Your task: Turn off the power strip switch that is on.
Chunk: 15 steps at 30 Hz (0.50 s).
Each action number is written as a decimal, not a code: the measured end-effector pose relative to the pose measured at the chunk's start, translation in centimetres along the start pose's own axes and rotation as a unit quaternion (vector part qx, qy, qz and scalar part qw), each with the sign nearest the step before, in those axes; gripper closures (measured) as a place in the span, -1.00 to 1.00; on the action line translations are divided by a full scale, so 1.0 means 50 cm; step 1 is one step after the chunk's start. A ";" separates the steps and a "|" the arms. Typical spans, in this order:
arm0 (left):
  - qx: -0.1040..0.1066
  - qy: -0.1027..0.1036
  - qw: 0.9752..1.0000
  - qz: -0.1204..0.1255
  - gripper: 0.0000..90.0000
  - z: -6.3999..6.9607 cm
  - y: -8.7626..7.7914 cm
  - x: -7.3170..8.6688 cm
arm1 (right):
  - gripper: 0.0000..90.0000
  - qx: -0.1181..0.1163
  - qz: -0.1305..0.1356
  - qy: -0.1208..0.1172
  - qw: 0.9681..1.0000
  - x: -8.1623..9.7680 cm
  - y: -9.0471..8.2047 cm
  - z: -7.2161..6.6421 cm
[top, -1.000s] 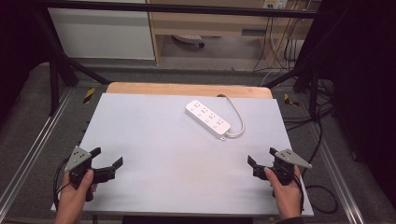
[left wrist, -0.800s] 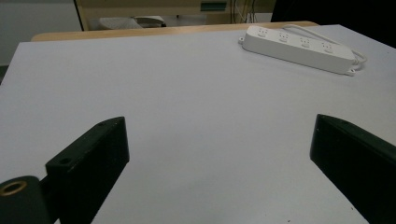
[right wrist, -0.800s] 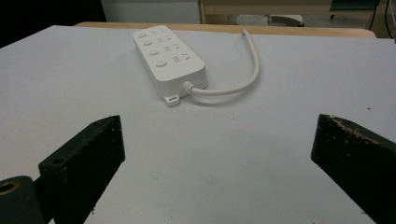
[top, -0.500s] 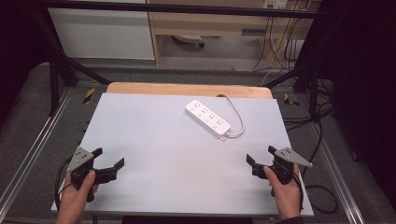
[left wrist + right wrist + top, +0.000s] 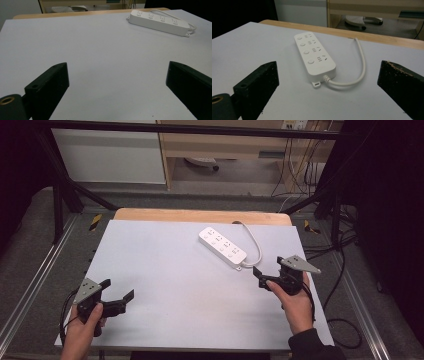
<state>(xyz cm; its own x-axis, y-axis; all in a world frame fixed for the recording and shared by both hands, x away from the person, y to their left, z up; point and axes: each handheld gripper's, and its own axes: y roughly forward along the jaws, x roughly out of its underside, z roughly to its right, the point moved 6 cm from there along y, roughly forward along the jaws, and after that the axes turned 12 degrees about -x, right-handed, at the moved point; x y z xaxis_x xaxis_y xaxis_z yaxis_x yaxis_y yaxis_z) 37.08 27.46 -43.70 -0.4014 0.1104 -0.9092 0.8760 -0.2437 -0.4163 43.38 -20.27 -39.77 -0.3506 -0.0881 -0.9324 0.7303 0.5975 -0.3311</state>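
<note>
Lying flat on the far right part of the white table top, angled diagonally: white power strip, four sockets and four round buttons facing up, also showing in right gripper view and far off in left gripper view. Curling off the strip's near end, looping right and back toward the far table edge: white cable, lying loose on the surface. Sticking out beside the cable exit: small mounting tab, touching the table.

Hovering just beside the strip's near end, held in the right hand: right gripper, jaws spread wide, gripping nothing, pointing at the strip with the strip's near end sitting between the two jaw lines in right gripper view, not touching either.

Sitting well apart from the strip at the near left corner, held in the left hand: left gripper, jaws likewise spread wide, gripping nothing, aiming across bare table toward the strip.

Peeking out along the far side under the white top: wooden edge. Running around the table: dark frame rails and grey floor, cupboard behind.
</note>
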 end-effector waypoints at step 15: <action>0.010 0.008 1.000 -0.010 -0.90 0.003 0.004 0.005 | -0.83 0.020 -0.045 -0.011 0.999 -0.056 0.066 0.005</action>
<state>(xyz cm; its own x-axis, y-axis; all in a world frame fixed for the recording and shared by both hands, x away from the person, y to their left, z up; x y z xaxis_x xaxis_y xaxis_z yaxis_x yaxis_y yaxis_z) 37.11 27.31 -44.03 -0.4141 0.1306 -0.9008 0.8624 -0.2605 -0.4342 46.91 -18.25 -38.27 -0.4034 -0.1579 -0.9013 0.7196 0.5536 -0.4191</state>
